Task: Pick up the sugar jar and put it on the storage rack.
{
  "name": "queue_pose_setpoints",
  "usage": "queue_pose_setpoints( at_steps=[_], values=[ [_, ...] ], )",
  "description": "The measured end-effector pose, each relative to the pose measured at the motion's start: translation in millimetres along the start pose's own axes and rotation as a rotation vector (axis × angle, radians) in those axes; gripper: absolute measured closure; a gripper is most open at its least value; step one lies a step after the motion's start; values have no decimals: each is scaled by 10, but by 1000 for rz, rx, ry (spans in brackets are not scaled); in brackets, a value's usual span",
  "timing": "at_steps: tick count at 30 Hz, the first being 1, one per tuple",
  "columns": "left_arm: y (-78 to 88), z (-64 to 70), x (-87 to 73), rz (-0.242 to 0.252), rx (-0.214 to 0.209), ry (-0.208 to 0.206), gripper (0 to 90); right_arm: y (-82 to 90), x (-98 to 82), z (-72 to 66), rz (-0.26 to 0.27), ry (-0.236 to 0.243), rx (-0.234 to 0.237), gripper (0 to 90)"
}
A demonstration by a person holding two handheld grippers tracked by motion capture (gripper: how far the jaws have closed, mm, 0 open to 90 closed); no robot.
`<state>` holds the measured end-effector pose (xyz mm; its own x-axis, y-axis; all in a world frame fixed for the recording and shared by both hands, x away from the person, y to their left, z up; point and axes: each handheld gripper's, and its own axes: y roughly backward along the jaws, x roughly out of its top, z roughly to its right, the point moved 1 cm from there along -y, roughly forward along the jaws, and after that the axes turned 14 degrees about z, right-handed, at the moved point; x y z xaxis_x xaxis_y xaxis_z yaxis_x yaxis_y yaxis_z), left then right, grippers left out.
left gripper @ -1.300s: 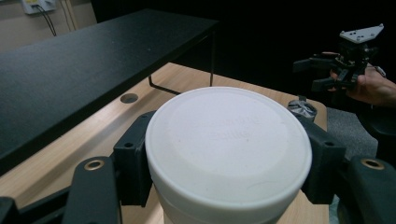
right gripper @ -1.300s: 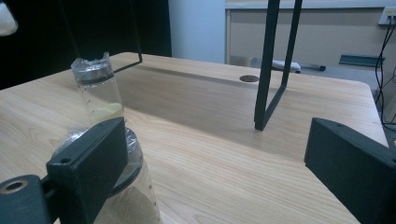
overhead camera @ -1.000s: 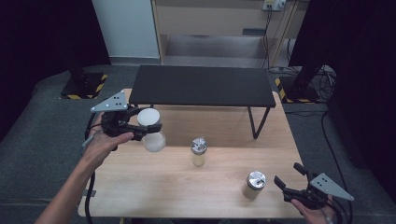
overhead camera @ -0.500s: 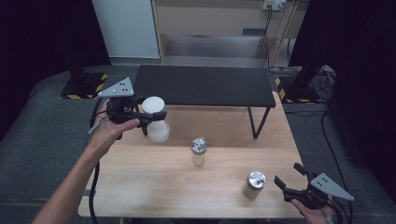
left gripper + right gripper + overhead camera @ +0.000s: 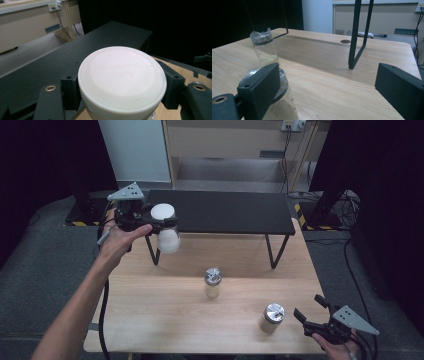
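White-capped bottle [image 5: 166, 227], pale frosted body, tilted, clamped in left hand-held gripper [image 5: 150, 224]

Three jars [image 5: 168, 227], one black shelf [image 5: 225, 212]

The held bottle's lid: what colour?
White lid, seen best in the left gripper view.

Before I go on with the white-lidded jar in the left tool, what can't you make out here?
- Round white-lidded plastic jar: contents and body hidden under its lid, left gripper view.
- Raised lettering on that lid: too faint to read.
- Foil-topped glass jar: partly behind the right tool jaw, cut by the bottom edge, right gripper view.
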<state>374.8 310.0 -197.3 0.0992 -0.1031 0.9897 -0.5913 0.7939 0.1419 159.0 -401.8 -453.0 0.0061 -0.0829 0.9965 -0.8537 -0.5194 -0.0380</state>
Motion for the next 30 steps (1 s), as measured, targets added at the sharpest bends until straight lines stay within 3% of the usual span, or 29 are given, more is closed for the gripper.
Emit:
queue_pose_setpoints(
  at_steps=[11,21,30],
  values=[
    [-102,-108,61,23,96,23,327,1,-6,13,0,-6,0,70],
    [-261,-150,168,-8,194,-12,327,9,-7,16,-1,-7,-1,71],
    [-429,-225,191,-2,241,2,327,13,-9,16,-2,-11,-3,72]
  ],
)
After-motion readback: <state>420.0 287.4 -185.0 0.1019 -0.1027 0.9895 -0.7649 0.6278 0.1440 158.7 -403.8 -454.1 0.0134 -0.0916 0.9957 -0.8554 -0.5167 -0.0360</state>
